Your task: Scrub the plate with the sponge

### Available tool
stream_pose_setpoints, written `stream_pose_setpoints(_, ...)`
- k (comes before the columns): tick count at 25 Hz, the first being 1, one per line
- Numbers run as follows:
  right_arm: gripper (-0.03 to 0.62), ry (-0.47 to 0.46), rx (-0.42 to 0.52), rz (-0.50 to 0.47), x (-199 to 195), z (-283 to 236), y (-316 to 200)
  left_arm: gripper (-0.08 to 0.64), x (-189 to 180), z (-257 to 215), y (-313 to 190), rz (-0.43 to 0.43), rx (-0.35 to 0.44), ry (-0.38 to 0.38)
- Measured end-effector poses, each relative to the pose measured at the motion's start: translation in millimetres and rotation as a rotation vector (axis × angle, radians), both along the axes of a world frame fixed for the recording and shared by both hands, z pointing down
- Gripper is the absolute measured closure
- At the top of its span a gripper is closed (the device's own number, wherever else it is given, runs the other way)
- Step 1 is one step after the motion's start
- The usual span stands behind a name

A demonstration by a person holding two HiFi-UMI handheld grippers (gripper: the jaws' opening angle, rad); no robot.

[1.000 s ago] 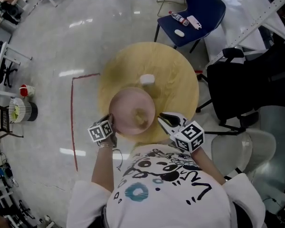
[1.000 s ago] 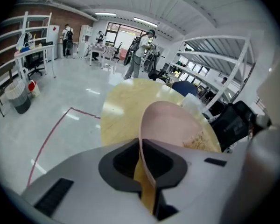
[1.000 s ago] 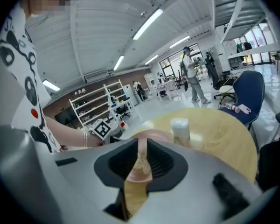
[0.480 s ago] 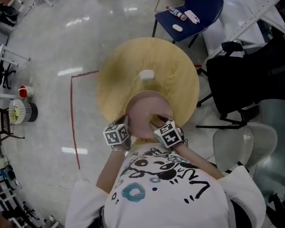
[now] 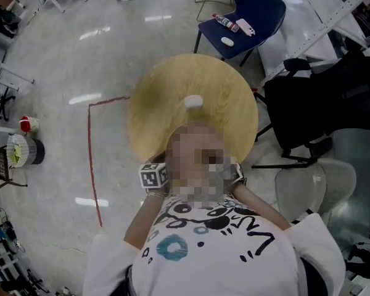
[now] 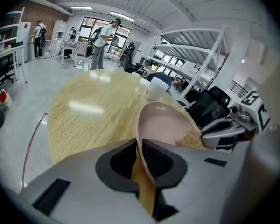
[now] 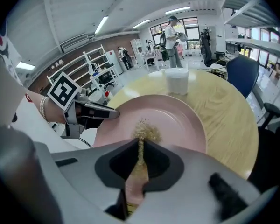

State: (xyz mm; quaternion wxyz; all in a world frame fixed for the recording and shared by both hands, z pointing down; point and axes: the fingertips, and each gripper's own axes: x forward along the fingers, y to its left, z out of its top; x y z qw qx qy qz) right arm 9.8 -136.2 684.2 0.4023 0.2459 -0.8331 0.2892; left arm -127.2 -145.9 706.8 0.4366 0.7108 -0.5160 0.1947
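Note:
A pink plate (image 7: 177, 120) is tilted up over the near edge of the round wooden table (image 5: 228, 103). My left gripper (image 6: 140, 146) is shut on the plate's rim (image 6: 161, 120); it also shows in the right gripper view as the left gripper (image 7: 91, 112). My right gripper (image 7: 140, 146) has just been closing and is shut on a thin tan sponge (image 7: 147, 130), which rests on the plate's face. The left gripper view shows that sponge (image 6: 193, 135) under the right gripper (image 6: 224, 133). In the head view a mosaic patch hides the plate; the left marker cube (image 5: 153, 175) shows beside it.
A white cup (image 5: 193, 102) stands mid-table, behind the plate (image 7: 176, 80). A blue chair (image 5: 246, 14) with small items is beyond the table, a black chair (image 5: 320, 103) and a grey stool (image 5: 314, 184) to the right. A red line (image 5: 92, 159) marks the floor at left.
The left gripper carried the plate rightward, closer to the person. The right gripper, open beside the plate a second ago, dropped onto its face. The mosaic patch now covers the plate.

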Motion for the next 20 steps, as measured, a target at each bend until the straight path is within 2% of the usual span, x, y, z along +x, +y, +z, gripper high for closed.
stream_pose_setpoints(4, 0.546, -0.052, 0.046, -0.032, -22.2, -21.4, -18.3, 0.529, 3.1, -1.1, -0.7, 0.023, -0.002, 0.01)
stream_pose_setpoints(9, 0.546, -0.027, 0.043, -0.248, -73.4, -10.6, -24.6, 0.529, 5.5, -1.3, -1.0, 0.034, 0.006, 0.021)
stream_pose_setpoints(12, 0.546, 0.014, 0.045, -0.315, -87.1, 3.7, -27.7, 0.529, 7.9, -0.5, -2.6, 0.048, 0.0, 0.011)
stream_pose_setpoints(16, 0.546, 0.059, 0.076, -0.331, -90.7, 1.3, -38.8, 0.529, 4.1, 0.0, -3.5, 0.05, -0.011, 0.018)
stream_pose_setpoints(20, 0.546, 0.086, 0.104, -0.255, -76.8, 0.1, -57.1, 0.529, 3.4, 0.9, -3.0, 0.027, 0.006, 0.017)
